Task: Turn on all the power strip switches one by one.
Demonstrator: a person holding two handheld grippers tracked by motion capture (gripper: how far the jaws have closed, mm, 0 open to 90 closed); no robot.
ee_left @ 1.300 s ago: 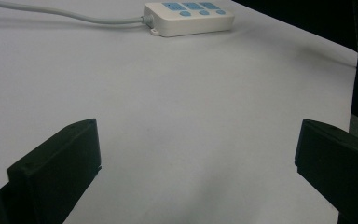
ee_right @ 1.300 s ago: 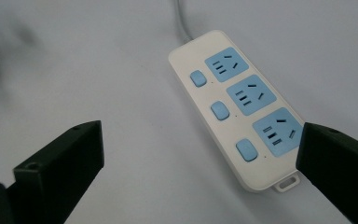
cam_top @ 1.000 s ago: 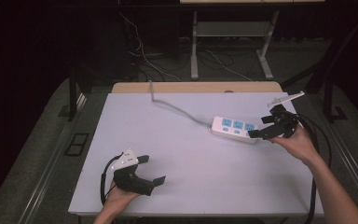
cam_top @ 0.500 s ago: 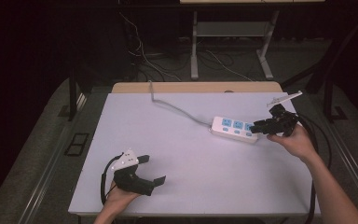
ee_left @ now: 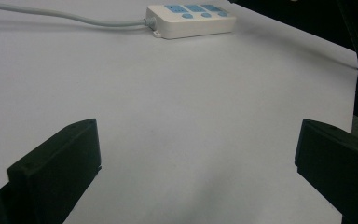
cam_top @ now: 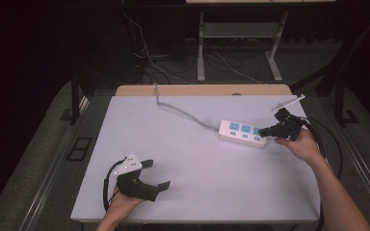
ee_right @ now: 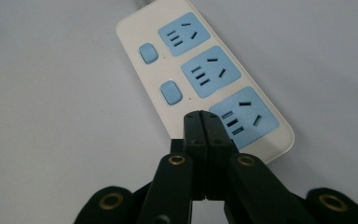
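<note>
The power strip (cam_top: 243, 133) had slid slightly toward nine o'clock; the closed, empty right gripper (cam_top: 264, 131) was evidently pressing its nearest switch. The left gripper (cam_top: 155, 174) rested open.

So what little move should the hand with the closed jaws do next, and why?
Probably ease the right gripper straight down. Its jaws are shut into one narrow tip over the power strip, right where a third switch would sit in line with the two blue switches. Whether it touches yet, I cannot tell.

Power strip (cam_top: 243, 133) on table (cam_top: 197, 159) far right, cord (cam_top: 183, 110) trailing toward far edge
</note>
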